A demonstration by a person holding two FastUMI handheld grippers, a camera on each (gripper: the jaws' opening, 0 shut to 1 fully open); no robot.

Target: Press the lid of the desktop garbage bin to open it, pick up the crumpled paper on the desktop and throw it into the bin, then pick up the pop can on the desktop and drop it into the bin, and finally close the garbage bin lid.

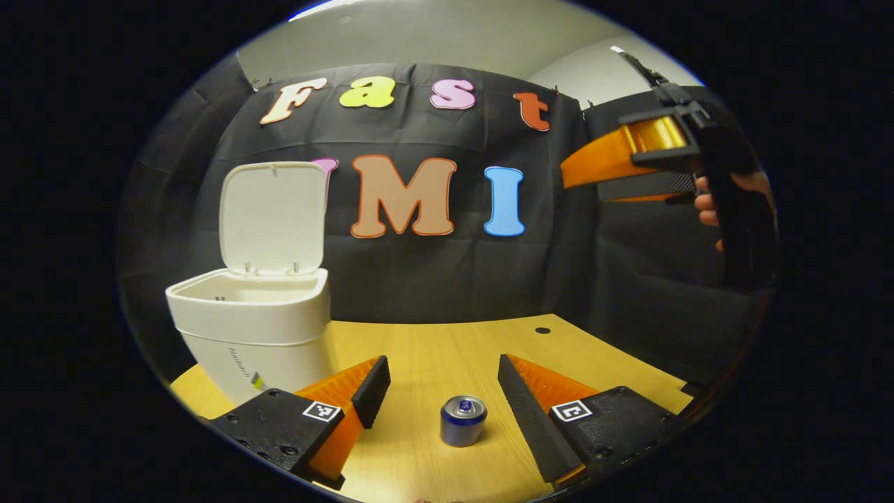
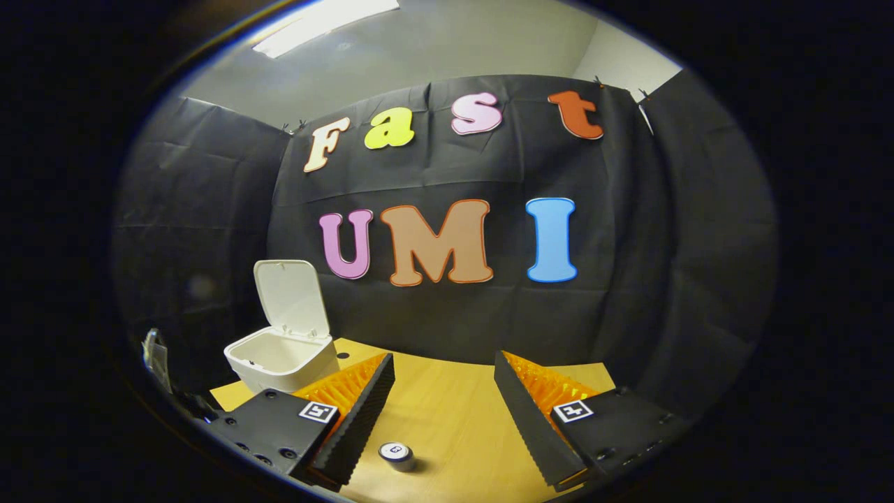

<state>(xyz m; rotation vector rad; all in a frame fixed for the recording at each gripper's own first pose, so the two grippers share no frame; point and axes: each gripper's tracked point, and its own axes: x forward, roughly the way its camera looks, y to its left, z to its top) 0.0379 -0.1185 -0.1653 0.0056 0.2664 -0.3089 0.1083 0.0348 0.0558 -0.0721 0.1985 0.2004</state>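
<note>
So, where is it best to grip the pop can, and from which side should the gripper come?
Probably the round side wall, about mid-height. The pop can stands upright on the table, already between the open fingers of the left gripper, so come level from the near side, one finger on each side. Its top is flat and offers little to pinch.

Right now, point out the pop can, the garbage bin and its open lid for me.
pop can (image 1: pixel 463 420): left gripper view, on its side wall, between the left tongs' fingers.
garbage bin (image 1: pixel 262 342): left gripper view, on its front wall.
lid (image 2: pixel 290 297): right gripper view, on the raised lid's inner face.
</note>
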